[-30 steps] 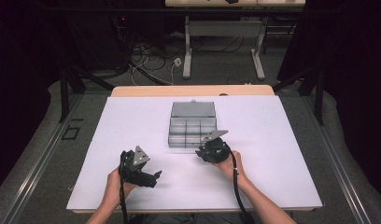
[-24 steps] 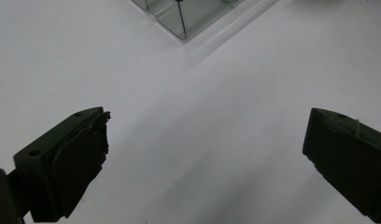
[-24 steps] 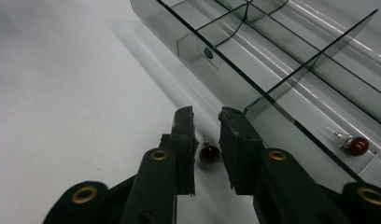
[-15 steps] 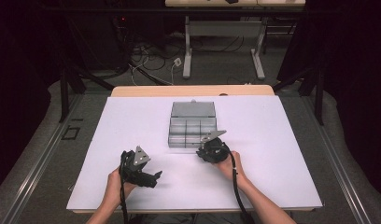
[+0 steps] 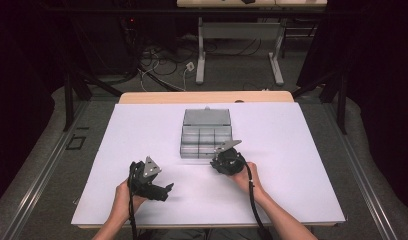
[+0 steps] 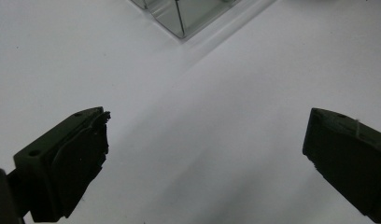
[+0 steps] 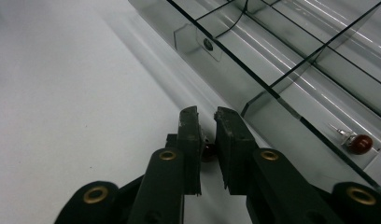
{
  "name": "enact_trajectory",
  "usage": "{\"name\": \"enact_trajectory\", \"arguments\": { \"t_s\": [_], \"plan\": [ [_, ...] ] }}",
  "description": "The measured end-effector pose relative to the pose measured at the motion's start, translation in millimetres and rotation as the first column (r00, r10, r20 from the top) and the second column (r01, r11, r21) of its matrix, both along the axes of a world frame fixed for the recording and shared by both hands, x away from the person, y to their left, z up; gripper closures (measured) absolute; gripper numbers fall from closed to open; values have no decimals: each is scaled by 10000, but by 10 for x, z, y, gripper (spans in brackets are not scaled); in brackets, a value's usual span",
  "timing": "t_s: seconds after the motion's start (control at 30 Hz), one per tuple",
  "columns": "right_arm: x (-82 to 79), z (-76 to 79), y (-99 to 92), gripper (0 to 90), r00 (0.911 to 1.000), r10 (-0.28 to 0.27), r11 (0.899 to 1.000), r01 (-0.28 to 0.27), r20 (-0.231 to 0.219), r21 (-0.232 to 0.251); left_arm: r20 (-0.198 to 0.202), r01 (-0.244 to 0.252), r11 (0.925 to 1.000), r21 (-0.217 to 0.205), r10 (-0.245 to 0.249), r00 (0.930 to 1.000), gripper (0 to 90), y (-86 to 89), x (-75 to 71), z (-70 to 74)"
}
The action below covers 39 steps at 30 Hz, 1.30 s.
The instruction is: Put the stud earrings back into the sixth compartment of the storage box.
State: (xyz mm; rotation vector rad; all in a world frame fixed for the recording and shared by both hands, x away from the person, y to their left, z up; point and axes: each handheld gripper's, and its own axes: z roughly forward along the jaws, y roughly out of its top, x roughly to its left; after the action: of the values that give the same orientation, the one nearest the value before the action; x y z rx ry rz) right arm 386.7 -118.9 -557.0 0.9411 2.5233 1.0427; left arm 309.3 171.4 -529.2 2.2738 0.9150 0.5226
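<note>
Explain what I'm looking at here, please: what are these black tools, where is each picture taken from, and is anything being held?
A person sits at a white table with a hand-held two-jaw gripper in each hand. The high view looks down from above; the other two come from cameras riding on the grippers. A clear compartment box stands mid-table, lid open. The left gripper hangs open over bare table. The right gripper, beside the box's front wall, has just been closing its jaws on a small dark red bulb. A similar red bulb already lies in one compartment.
</note>
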Motion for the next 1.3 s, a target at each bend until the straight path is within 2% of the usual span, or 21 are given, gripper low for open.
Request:
{"name": "enact_trajectory", "arguments": {
  "t_s": [0.4, 0.5, 0.93, 1.3],
  "plan": [
    [-60, 85, -46, 805, 9996, 69, 9999, -73, 287, 113, 25, 17, 10000, 47, -17, 10000, 3, 12, -1, 9],
    [-74, 101, -61, 805, 9993, 13, 9996, -24, 387, 274, 78, -19, 10000, 11, 19, 10000, 3, 9, 0, 2],
    [-124, 177, -140, 806, 9979, -94, 9993, 71, 636, 367, 23, -27, 10000, 25, 27, 10000, 3, 20, -2, 11],
    [-160, 230, -183, 806, 9961, -114, 9994, 86, 880, 330, 161, -102, 9999, 36, 101, 9998, 4, 24, -4, 16]
  ]
}}
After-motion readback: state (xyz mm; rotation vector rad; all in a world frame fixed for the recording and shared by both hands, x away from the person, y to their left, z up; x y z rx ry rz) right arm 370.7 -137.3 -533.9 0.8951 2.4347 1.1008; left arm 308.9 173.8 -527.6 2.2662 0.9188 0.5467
